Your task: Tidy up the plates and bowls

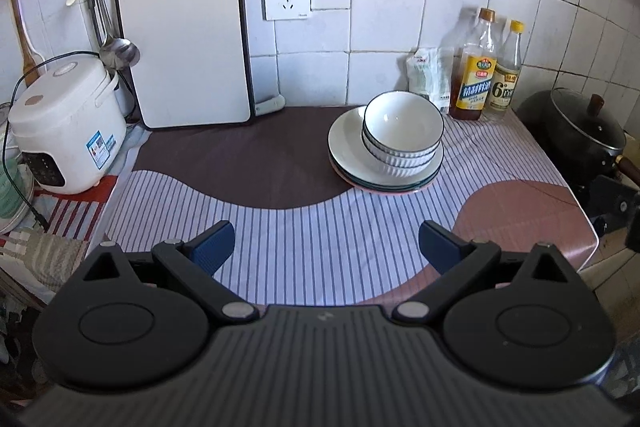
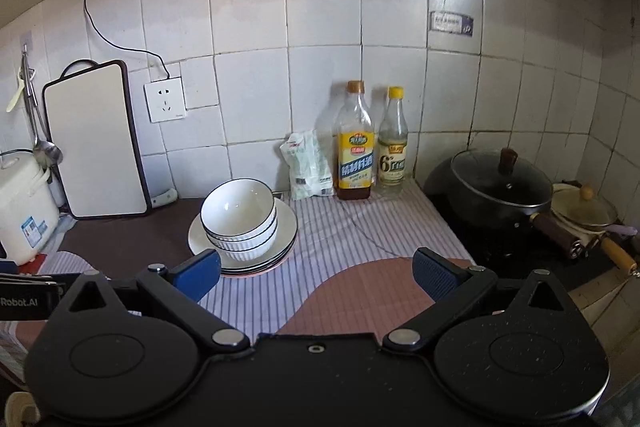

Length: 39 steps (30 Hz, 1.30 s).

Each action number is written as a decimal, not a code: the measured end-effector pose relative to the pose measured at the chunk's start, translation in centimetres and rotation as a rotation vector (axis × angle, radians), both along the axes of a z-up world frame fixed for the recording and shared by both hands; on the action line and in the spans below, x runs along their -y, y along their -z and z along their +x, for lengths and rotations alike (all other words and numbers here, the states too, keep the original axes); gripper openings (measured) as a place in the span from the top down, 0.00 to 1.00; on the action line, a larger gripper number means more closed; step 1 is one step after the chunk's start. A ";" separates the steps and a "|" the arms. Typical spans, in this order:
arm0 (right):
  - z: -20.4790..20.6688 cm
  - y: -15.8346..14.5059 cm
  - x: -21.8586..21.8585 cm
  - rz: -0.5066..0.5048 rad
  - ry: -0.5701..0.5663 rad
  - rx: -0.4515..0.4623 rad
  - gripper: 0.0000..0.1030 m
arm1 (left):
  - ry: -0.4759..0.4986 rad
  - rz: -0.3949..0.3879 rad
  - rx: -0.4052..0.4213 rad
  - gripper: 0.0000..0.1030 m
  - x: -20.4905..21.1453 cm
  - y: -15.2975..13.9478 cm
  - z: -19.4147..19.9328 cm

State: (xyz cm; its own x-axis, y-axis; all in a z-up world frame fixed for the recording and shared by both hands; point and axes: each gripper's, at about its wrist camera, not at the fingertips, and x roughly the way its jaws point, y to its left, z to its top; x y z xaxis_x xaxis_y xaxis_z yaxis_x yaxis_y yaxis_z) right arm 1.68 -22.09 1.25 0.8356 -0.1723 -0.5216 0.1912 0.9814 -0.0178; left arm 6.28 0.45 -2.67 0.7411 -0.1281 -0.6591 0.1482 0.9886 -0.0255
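My left tool (image 1: 326, 241) is wide open and holds nothing. My right tool (image 2: 316, 269) is wide open and empty too. The bowls (image 1: 402, 135) sit stacked on the plates (image 1: 348, 147) on the worktop (image 1: 280, 227), near two bottles (image 1: 486, 67).

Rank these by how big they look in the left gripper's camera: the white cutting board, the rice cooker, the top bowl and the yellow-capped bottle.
1. cutting board
2. rice cooker, though it sits at the warped edge, so its size there is unsure
3. top bowl
4. yellow-capped bottle, which stands farther back
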 end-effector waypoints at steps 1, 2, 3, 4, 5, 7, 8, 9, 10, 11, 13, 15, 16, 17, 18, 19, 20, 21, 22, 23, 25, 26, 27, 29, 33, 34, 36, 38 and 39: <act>-0.2 0.0 -0.1 -0.008 -0.004 0.004 0.00 | 0.001 0.004 -0.003 0.03 0.0 0.1 -0.1; -0.4 0.1 -0.1 -0.012 -0.011 0.006 0.00 | 0.002 0.008 -0.003 0.03 0.0 0.2 -0.2; -0.5 0.1 -0.2 -0.015 -0.017 0.004 0.00 | 0.001 0.013 -0.003 0.03 0.0 0.3 -0.3; -0.6 0.2 -0.2 -0.018 -0.019 0.000 0.00 | -0.002 0.017 -0.002 0.03 0.1 0.4 -0.4; -0.6 0.3 -0.3 -0.020 -0.021 -0.003 0.00 | -0.004 0.020 0.002 0.03 0.1 0.5 -0.4; -0.7 0.6 -0.5 -0.024 -0.022 -0.012 0.00 | 0.002 0.018 0.032 0.03 0.0 0.6 -0.8; -0.7 0.8 -0.5 -0.023 -0.017 -0.016 0.00 | 0.007 0.018 0.053 0.03 0.0 0.6 -1.1; -0.6 1.0 -0.5 -0.018 -0.009 -0.022 0.00 | 0.009 0.021 0.067 0.03 0.0 0.5 -1.3; -0.5 1.2 -0.4 -0.008 -0.006 -0.034 0.00 | 0.008 0.023 0.072 0.03 0.1 0.5 -1.6; -0.4 1.4 -0.3 0.004 -0.006 -0.042 0.00 | 0.010 0.015 0.073 0.03 0.1 0.4 -1.8; -0.3 1.7 -0.3 0.019 -0.007 -0.050 0.00 | 0.010 -0.008 0.072 0.02 0.0 0.4 -2.0; -0.3 1.9 -0.4 0.018 -0.010 -0.052 0.00 | 0.004 -0.028 0.073 0.01 -0.2 0.4 -2.3; -0.3 2.0 -0.5 0.015 -0.011 -0.054 0.00 | 0.003 -0.032 0.075 0.01 -0.3 0.5 -2.3; -0.3 2.0 -0.6 0.012 -0.015 -0.055 0.00 | 0.002 -0.031 0.075 0.00 -0.3 0.6 -2.4; -0.3 2.0 -0.6 0.009 -0.020 -0.055 0.00 | 0.003 -0.025 0.073 0.00 -0.3 0.7 -2.4; -0.3 2.0 -0.7 0.006 -0.023 -0.053 0.00 | 0.009 -0.023 0.070 0.00 -0.2 0.8 -2.4; -0.4 2.0 -0.7 0.005 -0.024 -0.052 0.00 | 0.021 -0.027 0.065 0.00 -0.2 0.9 -2.3; -0.4 2.0 -0.8 0.004 -0.026 -0.050 0.00 | 0.031 -0.031 0.057 0.00 -0.2 1.1 -2.2; -0.6 1.9 -0.8 0.005 -0.026 -0.045 0.00 | 0.031 -0.033 0.050 0.00 -0.3 1.2 -2.1; -0.7 1.9 -0.8 0.007 -0.033 -0.040 0.00 | 0.025 -0.035 0.048 0.00 -0.3 1.3 -2.1; -0.9 1.9 -1.1 0.003 -0.049 -0.033 0.00 | 0.006 -0.033 0.053 0.00 -0.3 1.5 -2.2; -1.0 1.9 -1.2 -0.003 -0.049 -0.032 0.00 | -0.001 -0.026 0.060 0.00 -0.3 1.6 -2.3; -1.0 2.0 -1.3 -0.007 -0.048 -0.034 0.00 | -0.005 -0.018 0.067 0.00 -0.2 1.7 -2.3; -1.0 2.2 -1.4 -0.008 -0.048 -0.042 0.00 | 0.001 -0.011 0.076 0.00 -0.1 1.7 -2.4; -1.0 2.5 -1.5 -0.011 -0.051 -0.053 0.00 | 0.013 0.016 0.075 0.00 0.2 2.1 -2.5; -1.0 2.5 -1.5 -0.014 -0.051 -0.053 0.00 | 0.012 0.025 0.076 0.00 0.2 2.1 -2.6; -0.9 2.5 -1.7 -0.019 -0.049 -0.051 0.00 | 0.019 0.050 0.070 0.00 0.5 2.2 -2.6; -1.1 2.5 -1.8 -0.032 -0.048 -0.037 0.00 | 0.021 0.062 0.076 0.00 0.6 2.3 -2.8; -1.1 2.5 -1.9 -0.041 -0.048 -0.034 0.00 | 0.021 0.067 0.077 0.00 0.7 2.3 -2.8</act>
State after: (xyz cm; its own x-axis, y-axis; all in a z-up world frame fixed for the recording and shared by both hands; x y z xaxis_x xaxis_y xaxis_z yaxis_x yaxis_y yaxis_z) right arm 0.58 -20.22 -1.26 0.8257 -0.1541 -0.5427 0.1422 0.9878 -0.0641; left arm 3.46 -0.21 -5.00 0.7872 -0.1016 -0.6082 0.1676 0.9845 0.0524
